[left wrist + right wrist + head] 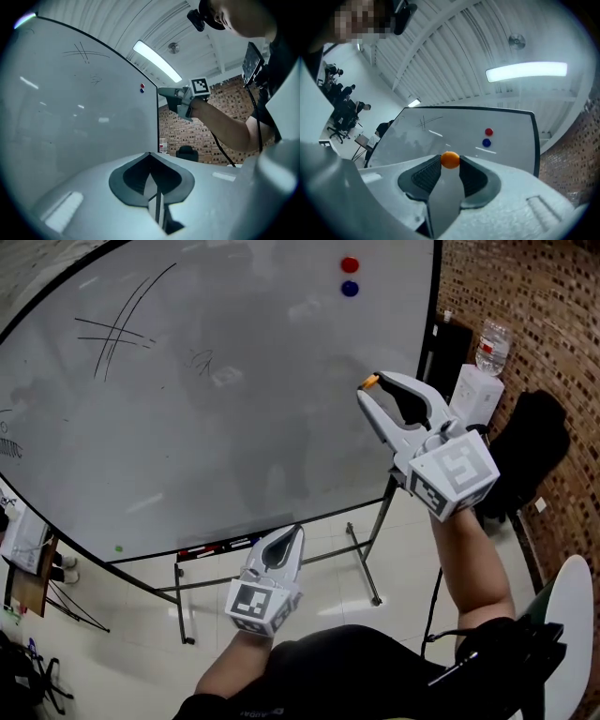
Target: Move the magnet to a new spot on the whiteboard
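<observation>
The right gripper (pixel 373 388) clamps the orange magnet (pixel 450 160), seemingly lifted clear of the whiteboard (pixel 234 418); setting it down remains, perhaps away from its top-right corner; the left gripper (pixel 150 154) is closed, empty.

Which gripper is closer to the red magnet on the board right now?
Right. The right gripper, shut on an orange magnet, is raised below the red magnet; the left gripper, shut and empty, hangs lower, near the whiteboard's bottom edge.
</observation>
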`<state>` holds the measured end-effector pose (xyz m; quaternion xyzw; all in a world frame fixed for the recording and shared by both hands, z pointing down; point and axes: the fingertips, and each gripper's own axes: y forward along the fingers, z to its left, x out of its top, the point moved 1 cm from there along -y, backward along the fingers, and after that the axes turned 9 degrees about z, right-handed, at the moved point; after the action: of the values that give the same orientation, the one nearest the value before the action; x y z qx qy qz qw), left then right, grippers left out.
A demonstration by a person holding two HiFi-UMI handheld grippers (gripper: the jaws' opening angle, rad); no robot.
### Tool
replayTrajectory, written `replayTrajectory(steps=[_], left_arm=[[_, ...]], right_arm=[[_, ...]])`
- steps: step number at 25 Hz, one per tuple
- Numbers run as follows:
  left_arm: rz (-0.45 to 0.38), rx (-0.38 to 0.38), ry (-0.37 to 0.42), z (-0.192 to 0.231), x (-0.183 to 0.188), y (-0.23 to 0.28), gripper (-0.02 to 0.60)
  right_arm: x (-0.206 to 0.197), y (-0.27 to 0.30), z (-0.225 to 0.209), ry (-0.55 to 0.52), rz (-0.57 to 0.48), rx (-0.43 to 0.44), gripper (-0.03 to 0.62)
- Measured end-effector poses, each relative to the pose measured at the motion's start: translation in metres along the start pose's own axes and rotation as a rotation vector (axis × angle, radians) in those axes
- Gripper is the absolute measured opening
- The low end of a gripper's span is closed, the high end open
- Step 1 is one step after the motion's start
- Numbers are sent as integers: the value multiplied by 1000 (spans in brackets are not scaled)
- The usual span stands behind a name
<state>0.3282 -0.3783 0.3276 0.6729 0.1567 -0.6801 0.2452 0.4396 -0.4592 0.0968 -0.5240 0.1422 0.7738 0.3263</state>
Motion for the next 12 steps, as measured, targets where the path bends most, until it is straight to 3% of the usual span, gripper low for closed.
replayTrajectory(steps=[12], left_arm=[[77, 32, 11, 28, -22, -21, 15]], right_arm=[[12, 77, -75, -62, 131, -150, 112]])
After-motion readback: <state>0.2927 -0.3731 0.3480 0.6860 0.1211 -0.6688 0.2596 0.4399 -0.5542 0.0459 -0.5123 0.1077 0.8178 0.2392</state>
